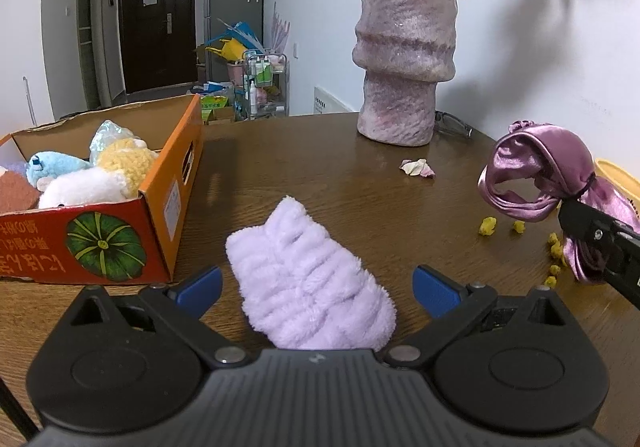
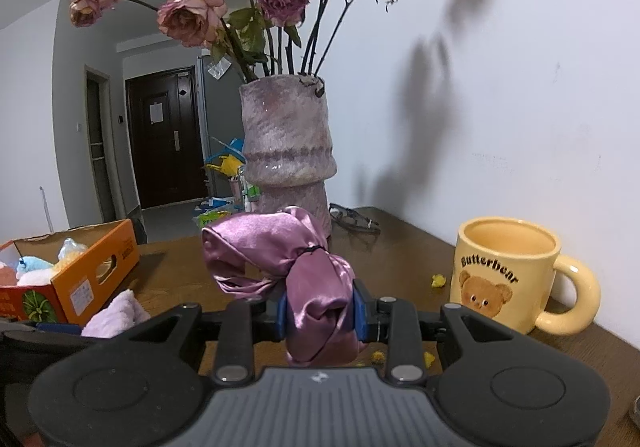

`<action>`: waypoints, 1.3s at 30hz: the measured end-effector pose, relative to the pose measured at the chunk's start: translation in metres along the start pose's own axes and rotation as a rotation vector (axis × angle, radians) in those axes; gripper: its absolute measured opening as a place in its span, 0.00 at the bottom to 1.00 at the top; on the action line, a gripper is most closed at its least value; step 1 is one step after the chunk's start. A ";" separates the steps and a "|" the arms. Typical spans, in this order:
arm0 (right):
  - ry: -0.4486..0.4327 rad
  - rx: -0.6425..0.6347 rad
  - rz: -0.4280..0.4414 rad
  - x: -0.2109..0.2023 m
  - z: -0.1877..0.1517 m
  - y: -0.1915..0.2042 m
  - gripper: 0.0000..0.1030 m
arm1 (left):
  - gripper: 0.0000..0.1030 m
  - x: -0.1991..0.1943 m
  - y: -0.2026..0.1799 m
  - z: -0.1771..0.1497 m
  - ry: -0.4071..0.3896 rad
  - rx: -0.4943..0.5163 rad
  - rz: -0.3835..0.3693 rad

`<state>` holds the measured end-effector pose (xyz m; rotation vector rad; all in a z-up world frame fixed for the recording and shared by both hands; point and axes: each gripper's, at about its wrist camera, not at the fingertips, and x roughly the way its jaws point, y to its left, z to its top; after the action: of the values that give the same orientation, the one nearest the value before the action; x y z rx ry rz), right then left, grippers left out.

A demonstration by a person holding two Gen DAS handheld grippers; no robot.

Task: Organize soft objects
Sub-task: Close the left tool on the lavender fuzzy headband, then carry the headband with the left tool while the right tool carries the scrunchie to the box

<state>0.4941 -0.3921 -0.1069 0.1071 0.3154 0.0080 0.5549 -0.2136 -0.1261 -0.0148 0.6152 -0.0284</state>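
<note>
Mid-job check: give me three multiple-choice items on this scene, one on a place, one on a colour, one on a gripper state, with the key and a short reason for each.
1. Where does the fluffy lilac cloth lie?
A. Inside the orange box
B. On the table between the left gripper's open fingers
C. Draped over the vase

2. What colour is the Butterbear mug?
A. Pale yellow
B. Dark green
C. Black

3. What is the right gripper doing?
A. Open over the mug
B. Shut on nothing
C. Shut on the purple satin cloth

Key: 1 B, the cloth rests on the wooden table with the left gripper spread on either side, outside the orange box. 2 A, the right wrist view shows its yellow glaze and bear print. 3 C, both blue pads pinch the satin bundle.
</note>
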 end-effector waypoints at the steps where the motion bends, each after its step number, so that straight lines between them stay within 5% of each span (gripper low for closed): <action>1: 0.005 0.000 -0.001 0.001 0.000 0.001 0.29 | 1.00 0.001 0.000 0.000 0.004 0.000 0.002; 4: 0.004 -0.007 -0.005 0.000 -0.002 0.003 0.29 | 0.94 0.005 0.000 -0.001 0.029 -0.002 -0.009; 8: 0.005 -0.021 -0.010 -0.001 -0.003 0.005 0.29 | 0.65 0.011 0.001 -0.003 0.075 -0.001 -0.029; 12: 0.002 -0.033 -0.013 -0.002 -0.003 0.007 0.29 | 0.58 0.008 0.003 -0.004 0.060 -0.004 -0.038; 27: -0.025 0.024 -0.037 -0.021 -0.008 0.022 0.29 | 0.51 -0.039 0.016 -0.019 -0.040 0.015 -0.060; 39: -0.065 0.039 -0.010 -0.060 -0.023 0.080 0.29 | 0.51 -0.096 0.076 -0.036 -0.153 -0.015 -0.015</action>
<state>0.4303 -0.3114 -0.1013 0.1442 0.2509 -0.0116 0.4575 -0.1352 -0.1021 -0.0362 0.4627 -0.0370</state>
